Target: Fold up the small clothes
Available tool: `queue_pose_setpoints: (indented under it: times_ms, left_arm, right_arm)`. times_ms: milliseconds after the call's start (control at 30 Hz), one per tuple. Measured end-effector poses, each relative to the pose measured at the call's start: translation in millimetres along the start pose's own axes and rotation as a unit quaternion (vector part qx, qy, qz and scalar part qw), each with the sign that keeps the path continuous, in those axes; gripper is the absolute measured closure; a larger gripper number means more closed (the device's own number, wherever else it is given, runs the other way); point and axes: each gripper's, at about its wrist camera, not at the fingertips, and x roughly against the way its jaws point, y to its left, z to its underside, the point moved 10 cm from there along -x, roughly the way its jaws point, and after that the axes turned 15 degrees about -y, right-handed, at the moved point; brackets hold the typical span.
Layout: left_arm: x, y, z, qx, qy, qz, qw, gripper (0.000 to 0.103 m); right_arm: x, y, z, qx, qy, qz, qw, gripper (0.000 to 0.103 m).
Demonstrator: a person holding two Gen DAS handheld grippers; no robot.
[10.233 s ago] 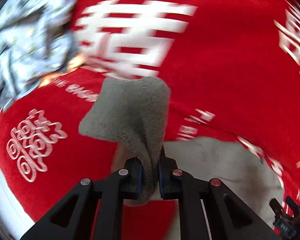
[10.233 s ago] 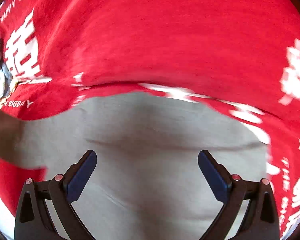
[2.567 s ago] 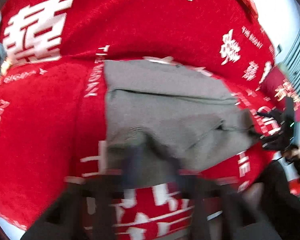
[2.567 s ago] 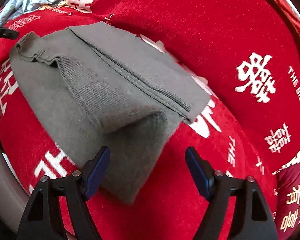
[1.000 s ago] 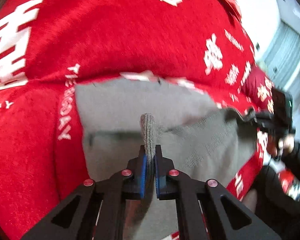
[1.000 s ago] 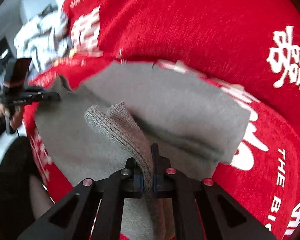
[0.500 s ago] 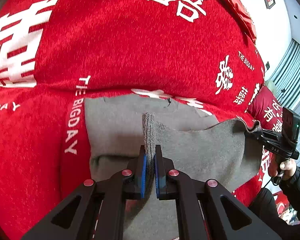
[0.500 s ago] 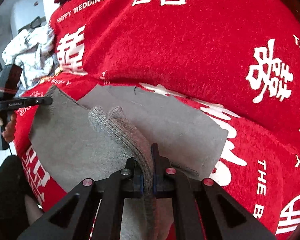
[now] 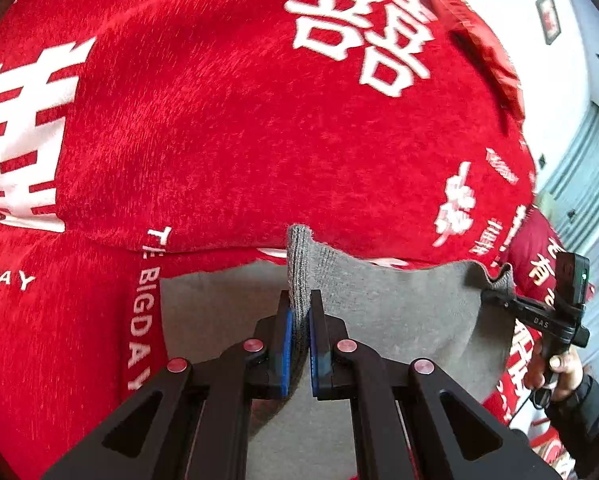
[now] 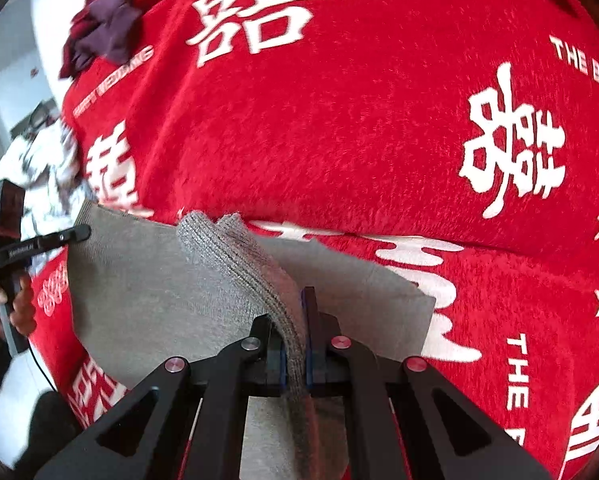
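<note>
Now my left tool (image 9: 298,334) is clamped on a ribbed corner of the grey knit garment (image 9: 395,308), and my right tool (image 10: 295,340) is pinched shut on the other ribbed corner. The garment hangs stretched between them above the red blanket (image 9: 227,128), its lower part resting on the blanket near the edge closest to me.

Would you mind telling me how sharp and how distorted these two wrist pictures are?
Left wrist view: sharp, the grey knitted garment crisp between the left gripper; the fisheye bulges the red printed blanket. Right wrist view: garment ribbing crisp in the right gripper, but the left edge, around the crumpled white patterned cloth, is smeared.
</note>
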Motion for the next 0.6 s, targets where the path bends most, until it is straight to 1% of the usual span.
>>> queue_pose_setpoints:
  times_ms: [67,133,200,267,333,400,433,467,500,533,567,600]
  left_arm:
    - [-25.3,13.3,3.8,0.016,0.018,-0.015,0.9996,0.096]
    - [-50.8,29.7,14.7,0.028,0.040,-0.034,0.9982,0.096]
    - [-75.2,46.7,29.4,0.047,0.062,-0.055,0.9955,0.096]
    - [-90.8,58.2,42.0,0.055,0.075,-0.069,0.9934,0.095]
    - [-105.3,73.5,53.7,0.060,0.090,-0.101,0.9889,0.095]
    - [-116.5,92.0,62.6,0.072,0.105,-0.137,0.9824,0.095]
    - [-119.1,98.7,65.4,0.082,0.112,-0.147,0.9793,0.090]
    - [-120.5,107.0,69.3,0.095,0.124,-0.162,0.9744,0.067]
    - [-119.2,114.4,71.9,0.109,0.131,-0.175,0.9698,0.052]
    - [-114.0,120.4,70.6,0.122,0.122,-0.184,0.9676,0.040]
    - [-105.5,124.0,65.7,0.131,0.103,-0.188,0.9679,0.040]
    - [-97.0,124.3,61.8,0.135,0.093,-0.186,0.9686,0.040]
  right_arm:
    - [-26.2,-14.4,3.5,-0.018,0.019,0.008,1.000,0.097]
    - [-55.1,-30.2,12.4,-0.040,0.044,0.019,0.998,0.097]
    - [-86.7,-46.0,26.4,-0.063,0.071,0.030,0.995,0.097]
    - [-113.7,-57.4,40.8,-0.083,0.095,0.040,0.991,0.097]
    - [-133.8,-65.3,52.8,-0.084,0.113,0.055,0.989,0.097]
    - [-144.8,-72.5,64.3,-0.093,0.133,0.067,0.985,0.095]
    - [-148.9,-79.8,70.4,-0.104,0.144,0.078,0.981,0.090]
    - [-149.3,-86.2,73.1,-0.114,0.148,0.088,0.978,0.078]
    - [-147.0,-92.2,74.3,-0.125,0.146,0.096,0.977,0.070]
    - [-142.1,-98.5,74.3,-0.135,0.141,0.104,0.975,0.057]
    - [-131.2,-105.2,72.4,-0.148,0.127,0.109,0.975,0.053]
    - [-121.3,-108.0,70.9,-0.155,0.119,0.110,0.975,0.053]
